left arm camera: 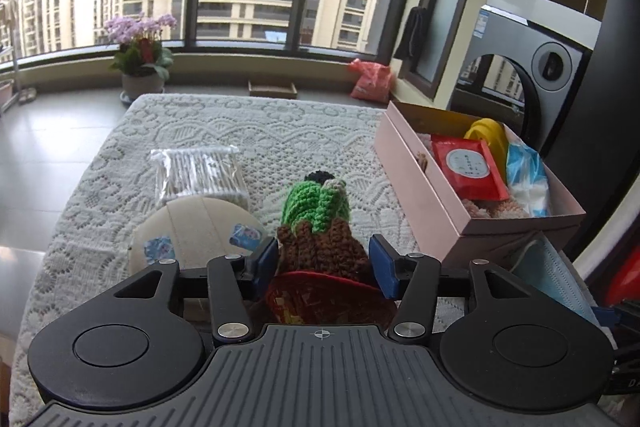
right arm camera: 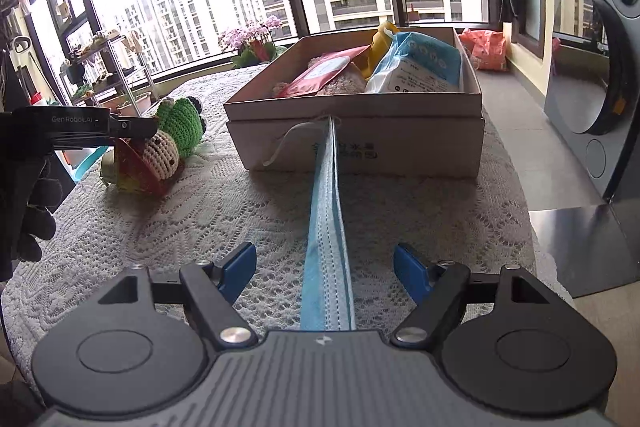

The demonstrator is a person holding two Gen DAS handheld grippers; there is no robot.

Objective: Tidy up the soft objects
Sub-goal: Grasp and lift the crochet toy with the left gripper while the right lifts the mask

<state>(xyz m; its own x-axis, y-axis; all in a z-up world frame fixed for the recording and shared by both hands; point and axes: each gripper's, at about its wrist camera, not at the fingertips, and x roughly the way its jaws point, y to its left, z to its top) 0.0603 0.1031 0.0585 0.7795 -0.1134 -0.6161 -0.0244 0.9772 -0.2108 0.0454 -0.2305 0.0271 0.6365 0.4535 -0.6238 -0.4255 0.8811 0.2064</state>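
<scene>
My left gripper (left arm camera: 325, 259) is open around a crocheted toy (left arm camera: 320, 223), green and brown, lying on the lace tablecloth (left arm camera: 280, 131); the blue pads stand on either side of it. The toy also shows in the right wrist view (right arm camera: 168, 139) under the left gripper (right arm camera: 132, 131). My right gripper (right arm camera: 325, 267) is open, with a blue face mask (right arm camera: 326, 227) lying on edge between its spread fingers, stretching toward the pink box (right arm camera: 360, 139). The box (left arm camera: 424, 187) holds a red wipes pack (left arm camera: 468, 163), a yellow item (left arm camera: 488, 135) and a blue-white pack (left arm camera: 528, 175).
A beige ball (left arm camera: 196, 231) and a bag of cotton swabs (left arm camera: 196, 171) lie left of the toy. A flower pot (left arm camera: 142, 59) stands by the window. A washing machine (right arm camera: 600, 67) is to the right of the table. A red packet (left arm camera: 328, 299) lies under the toy.
</scene>
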